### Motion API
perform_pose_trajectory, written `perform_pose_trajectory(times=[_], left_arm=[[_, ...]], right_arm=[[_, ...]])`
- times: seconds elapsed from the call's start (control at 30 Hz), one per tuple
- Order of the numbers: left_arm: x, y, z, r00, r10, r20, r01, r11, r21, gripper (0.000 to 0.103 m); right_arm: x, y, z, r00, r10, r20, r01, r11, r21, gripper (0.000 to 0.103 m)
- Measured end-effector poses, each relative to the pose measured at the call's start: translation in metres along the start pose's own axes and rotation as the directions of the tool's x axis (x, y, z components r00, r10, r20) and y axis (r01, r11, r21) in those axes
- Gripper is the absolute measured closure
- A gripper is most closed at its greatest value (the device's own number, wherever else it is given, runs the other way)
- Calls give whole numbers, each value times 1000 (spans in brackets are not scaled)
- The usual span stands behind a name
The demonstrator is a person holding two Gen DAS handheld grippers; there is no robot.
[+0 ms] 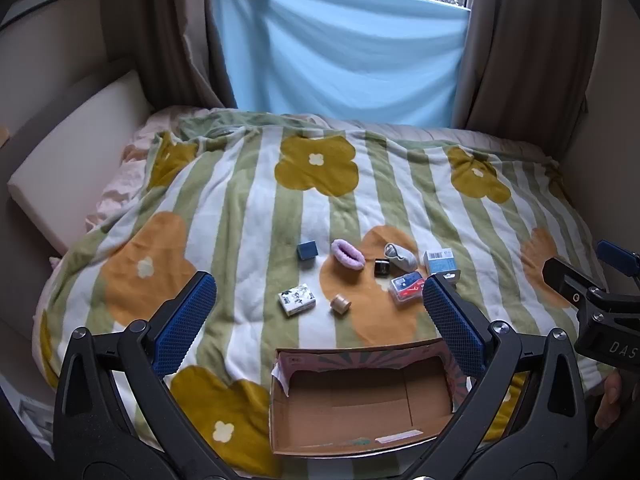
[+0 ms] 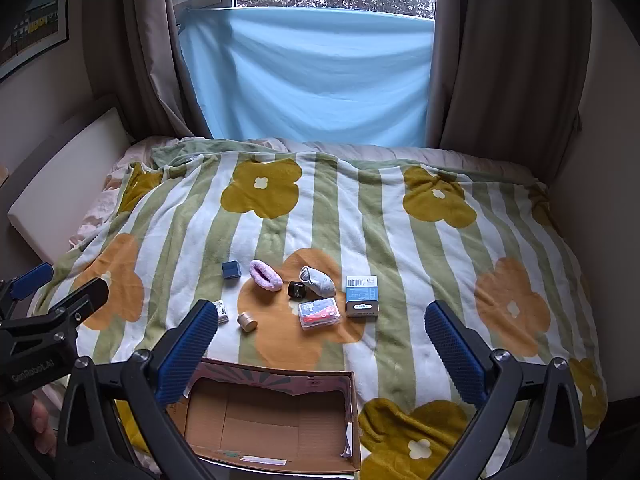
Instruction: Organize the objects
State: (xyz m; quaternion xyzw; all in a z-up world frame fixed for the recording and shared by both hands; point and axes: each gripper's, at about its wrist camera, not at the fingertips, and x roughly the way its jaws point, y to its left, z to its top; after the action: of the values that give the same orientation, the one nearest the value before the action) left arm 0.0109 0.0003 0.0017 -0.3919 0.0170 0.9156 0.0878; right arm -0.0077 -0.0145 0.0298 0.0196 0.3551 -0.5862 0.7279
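An open cardboard box (image 1: 340, 436) (image 2: 272, 444) lies empty at the near edge of the bed. Beyond it small items are spread on the blanket: a dark blue cube (image 1: 307, 249) (image 2: 231, 269), a purple sock (image 1: 347, 253) (image 2: 265, 274), a grey sock (image 1: 400, 257) (image 2: 318, 280), a small black box (image 1: 382, 267) (image 2: 297, 290), a clear case with red contents (image 1: 407, 287) (image 2: 319, 313), a blue and white carton (image 1: 440, 261) (image 2: 361, 295), a wooden cylinder (image 1: 340, 303) (image 2: 247, 321) and a patterned packet (image 1: 297, 299) (image 2: 221, 311). My left gripper (image 1: 318, 322) and right gripper (image 2: 320, 344) hover open above the box, holding nothing.
A striped flower blanket (image 2: 400, 264) covers the bed. A white cushion (image 1: 76, 168) lines the left side. Blue cloth (image 2: 308, 76) and brown curtains hang at the window behind. A wall stands close on the right.
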Motion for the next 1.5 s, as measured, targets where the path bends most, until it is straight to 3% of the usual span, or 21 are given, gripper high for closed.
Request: perform_pose_trajectory(times=[1.5], left_arm=[[6,-6,-9,990,-133,-39,135,988,77,1]], right_arm=[[-4,2,-3,992,-115,-57,121,988,102,1]])
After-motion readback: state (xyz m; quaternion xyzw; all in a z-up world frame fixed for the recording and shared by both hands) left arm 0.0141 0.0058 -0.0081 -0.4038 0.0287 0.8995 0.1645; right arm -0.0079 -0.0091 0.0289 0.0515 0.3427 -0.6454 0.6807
